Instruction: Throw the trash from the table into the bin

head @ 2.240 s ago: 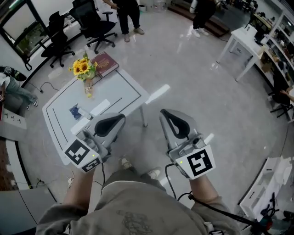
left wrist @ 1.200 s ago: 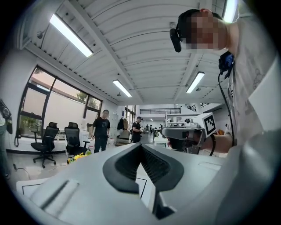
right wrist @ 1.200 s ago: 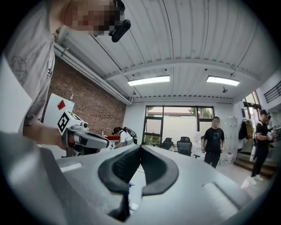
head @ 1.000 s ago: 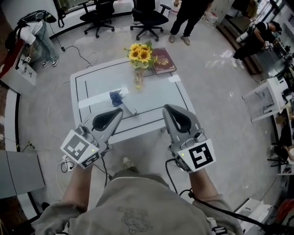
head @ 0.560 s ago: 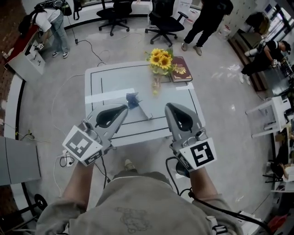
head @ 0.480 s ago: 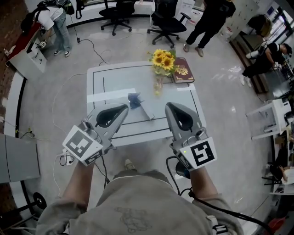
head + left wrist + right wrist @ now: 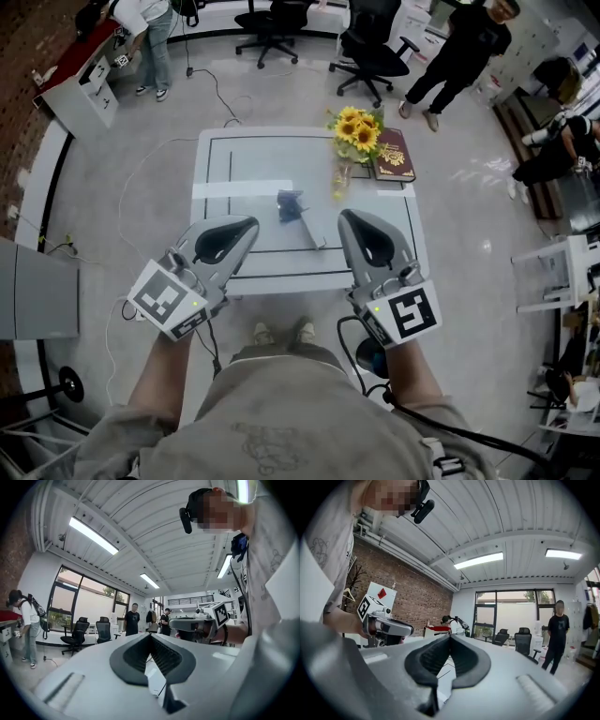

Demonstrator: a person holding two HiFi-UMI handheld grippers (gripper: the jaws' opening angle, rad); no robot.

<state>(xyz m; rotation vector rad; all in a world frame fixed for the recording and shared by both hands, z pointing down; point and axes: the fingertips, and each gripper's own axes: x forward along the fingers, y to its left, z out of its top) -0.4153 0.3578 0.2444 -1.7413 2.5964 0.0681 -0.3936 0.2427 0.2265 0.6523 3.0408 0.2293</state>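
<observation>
Observer: Left gripper (image 7: 242,230), read from its own view: jaws closed tip to tip, nothing between them. Right gripper (image 7: 352,225), own view: the same, pressed together and empty. Both are held level, side by side.

Checker: Where is the trash?

Observer: Landmark is the vase of sunflowers (image 7: 352,141). A blue crumpled wad (image 7: 291,204) lies on the table (image 7: 244,159) near the vase, on the side away from the red book (image 7: 394,156). A thin white strip (image 7: 314,236) lies just beside the wad, further from the vase and towards the grippers. Both grippers are well short of the vase and apart from the wad. Neither touches anything.

Checker: Handling?

Observer: Judgement only. The wad looks like a crushed wrapper or foil: light, soft, likely to give under the grip, not fragile. Open the jaws first, then take it across its bulk at the highest fold. The strip looks flat and thin, so probably hard to pinch off the tabletop. It may need one end lifted, or sliding to the table edge. The vase is glass and stands close, so an approach from its side risks a knock.

Checker: Bin?

Observer: Cannot pick it out in any view.
</observation>
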